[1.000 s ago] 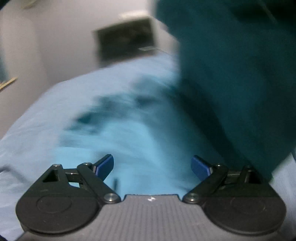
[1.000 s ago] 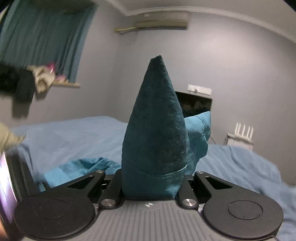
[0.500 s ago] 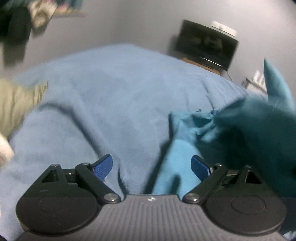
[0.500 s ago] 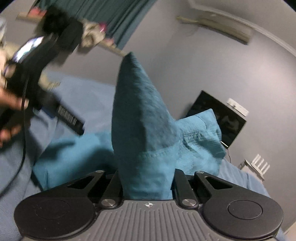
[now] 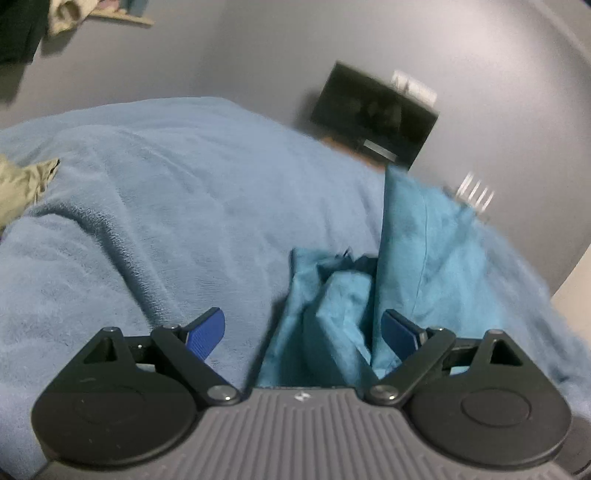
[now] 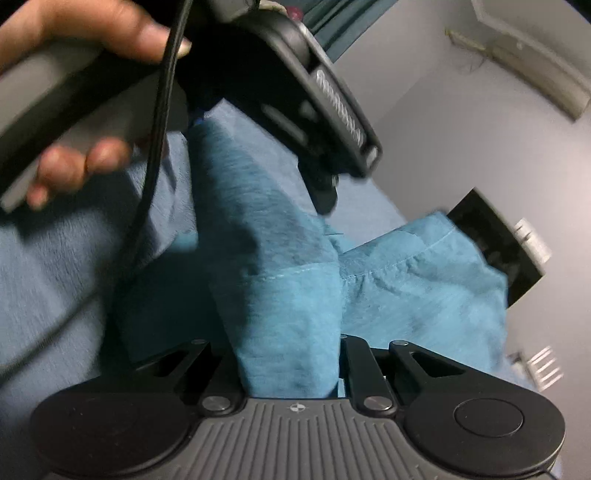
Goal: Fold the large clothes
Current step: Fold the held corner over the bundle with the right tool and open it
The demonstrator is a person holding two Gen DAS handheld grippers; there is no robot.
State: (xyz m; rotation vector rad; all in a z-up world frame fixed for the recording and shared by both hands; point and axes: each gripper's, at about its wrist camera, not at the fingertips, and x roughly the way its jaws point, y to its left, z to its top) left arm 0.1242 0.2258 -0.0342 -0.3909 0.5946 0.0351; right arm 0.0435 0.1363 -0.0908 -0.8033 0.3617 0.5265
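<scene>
A teal garment point(image 5: 417, 254) lies bunched on the blue blanket of the bed point(image 5: 155, 206). My left gripper point(image 5: 303, 328) is open, its blue pads point(image 5: 205, 328) either side of a fold of the garment, not closed on it. My right gripper point(image 6: 288, 350) is shut on a thick bunch of the teal garment point(image 6: 280, 295), which rises between its jaws. The left gripper's body and the hand that holds it point(image 6: 110, 40) fill the upper left of the right wrist view, close above the cloth.
A beige garment point(image 5: 22, 184) lies at the bed's left edge. A dark screen point(image 5: 373, 110) and a white router point(image 5: 476, 192) stand by the far wall. A shelf with clothes point(image 5: 66, 11) hangs at the upper left. An air conditioner point(image 6: 532, 55) is on the wall.
My left gripper has swung over and come down close to the teal garment beside the right gripper. My right gripper has tilted down toward the bed, still holding the cloth.
</scene>
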